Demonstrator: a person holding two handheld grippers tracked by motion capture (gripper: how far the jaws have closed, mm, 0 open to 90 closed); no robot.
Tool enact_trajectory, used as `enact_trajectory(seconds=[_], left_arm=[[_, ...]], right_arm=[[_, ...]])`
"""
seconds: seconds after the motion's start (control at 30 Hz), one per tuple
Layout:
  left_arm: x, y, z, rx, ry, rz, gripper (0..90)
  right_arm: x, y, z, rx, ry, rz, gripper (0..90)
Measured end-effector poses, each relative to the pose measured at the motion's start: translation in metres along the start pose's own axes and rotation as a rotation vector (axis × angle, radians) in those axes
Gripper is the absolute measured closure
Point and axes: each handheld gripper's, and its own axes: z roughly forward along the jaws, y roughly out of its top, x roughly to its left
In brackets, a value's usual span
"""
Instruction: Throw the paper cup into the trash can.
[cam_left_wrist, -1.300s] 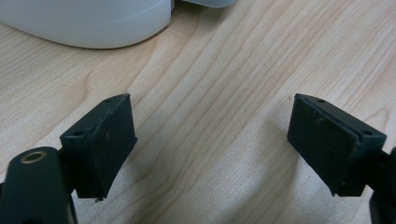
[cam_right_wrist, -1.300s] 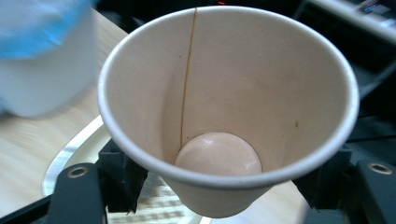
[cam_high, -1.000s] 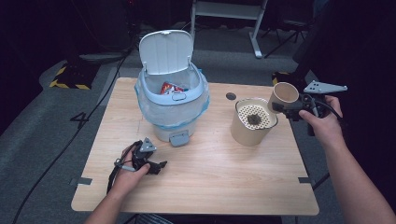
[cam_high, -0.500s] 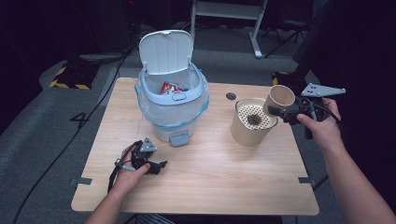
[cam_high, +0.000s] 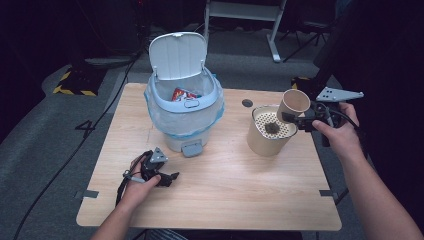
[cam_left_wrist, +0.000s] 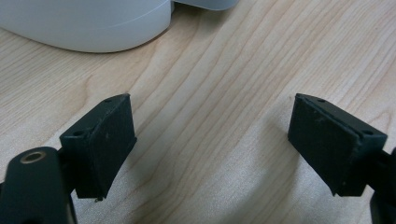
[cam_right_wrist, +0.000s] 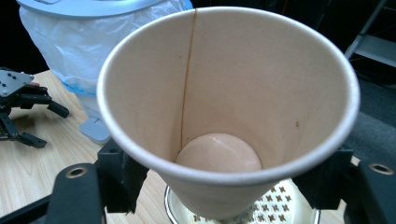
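Right gripper (cam_high: 291, 117): clamped on a cup (cam_high: 294, 105) — tilted above the strainer tub (cam_high: 269, 134).
Left gripper (cam_high: 169, 179): jaws wide apart, holding nothing — resting on the table (cam_high: 240, 185) near the bin (cam_high: 184, 107).

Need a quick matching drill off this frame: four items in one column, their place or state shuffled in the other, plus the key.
Items
1. tan paper cup
2. left claw
3. pale blue lidded waste bin with plastic liner
4. beige round container with perforated insert

States
A. lid flipped up, red wrapper inside
B. open, low over bare wooden table
C. clamped in the right claw, tilted
D. standing on the table, dark clump on its strainer

Pairs: 1-C, 2-B, 3-A, 4-D
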Motion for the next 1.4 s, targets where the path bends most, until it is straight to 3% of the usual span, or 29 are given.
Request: enact_trajectory(seconds=[0.33, 0.53, 0.67, 1.0, 1.2, 1.4], left_arm=[[-0.001, 0.000, 0.000, -0.001, 0.001, -0.005, 15.3], [-0.001, 0.000, 0.000, -0.001, 0.001, -0.005, 15.3], [-0.001, 0.000, 0.000, -0.001, 0.000, -0.005, 15.2], [-0.001, 0.000, 0.000, -0.001, 0.000, -0.005, 15.2], [0.000, 0.002, 0.002, 0.001, 0.000, -0.001, 15.1], [0.000, 0.004, 0.003, 0.002, -0.002, 0.003, 15.1]], right_arm=[[0.005, 0.023, 0.014, 0.002, 0.027, -0.040, 28.6], [0.002, 0.044, 0.023, 0.002, 0.068, -0.074, 28.6], [-0.003, 0.057, 0.029, -0.066, 0.148, -0.042, 28.6], [0.001, 0.090, 0.050, -0.097, 0.141, -0.107, 27.8], [0.004, 0.106, 0.059, -0.133, 0.139, -0.084, 27.5], [0.009, 0.119, 0.074, -0.135, 0.197, -0.058, 27.7]])
